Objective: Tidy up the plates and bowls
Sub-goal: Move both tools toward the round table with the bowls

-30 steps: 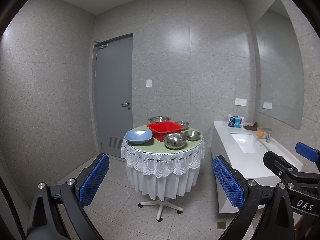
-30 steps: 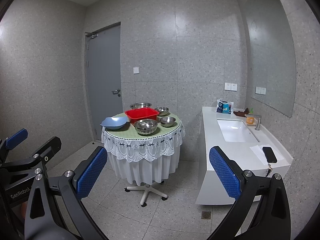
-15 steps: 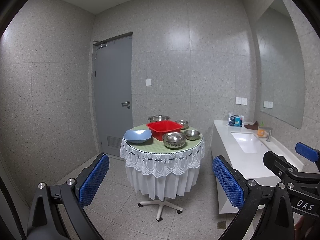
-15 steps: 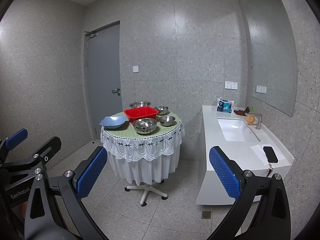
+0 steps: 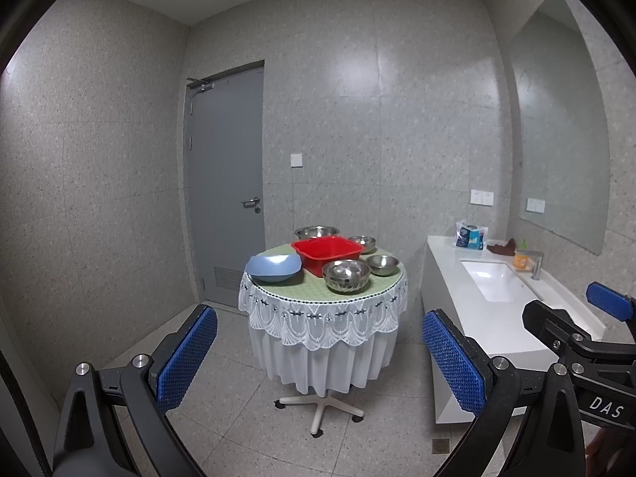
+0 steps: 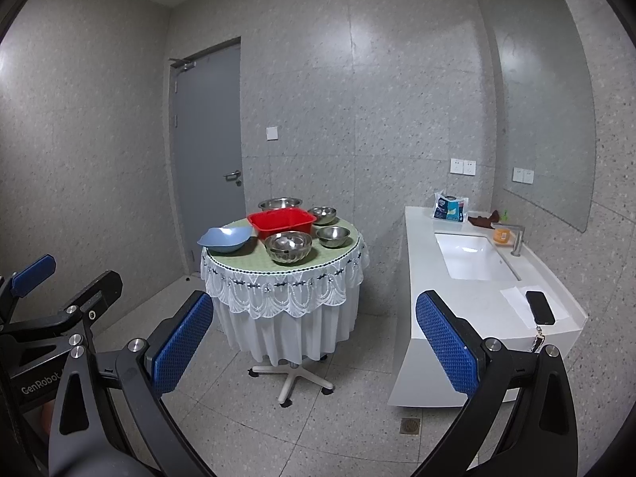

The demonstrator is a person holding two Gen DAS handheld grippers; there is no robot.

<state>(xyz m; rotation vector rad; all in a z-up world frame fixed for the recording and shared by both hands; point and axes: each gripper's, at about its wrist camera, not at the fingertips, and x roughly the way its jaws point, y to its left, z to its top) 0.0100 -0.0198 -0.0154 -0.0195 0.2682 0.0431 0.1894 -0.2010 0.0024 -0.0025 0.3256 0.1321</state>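
A round table [image 5: 318,290] with a green top and white lace cloth stands in mid-room. On it are a red tub [image 5: 326,252], a blue bowl [image 5: 273,267] and several steel bowls, the nearest one [image 5: 345,275] at the front. In the right wrist view the red tub [image 6: 281,222], blue bowl [image 6: 224,238] and nearest steel bowl [image 6: 288,246] show too. My left gripper [image 5: 318,361] is open and empty, well short of the table. My right gripper [image 6: 312,346] is open and empty too.
A white counter with a sink [image 6: 473,256] runs along the right wall, holding a phone [image 6: 540,307], a tissue pack [image 6: 450,206] and an orange cup [image 6: 501,234]. A grey door [image 5: 228,183] is shut behind the table. The table's wheeled base [image 5: 320,407] stands on tiled floor.
Both views have shifted very slightly; the table sits a little higher in the frames. Both grippers stay open and empty.
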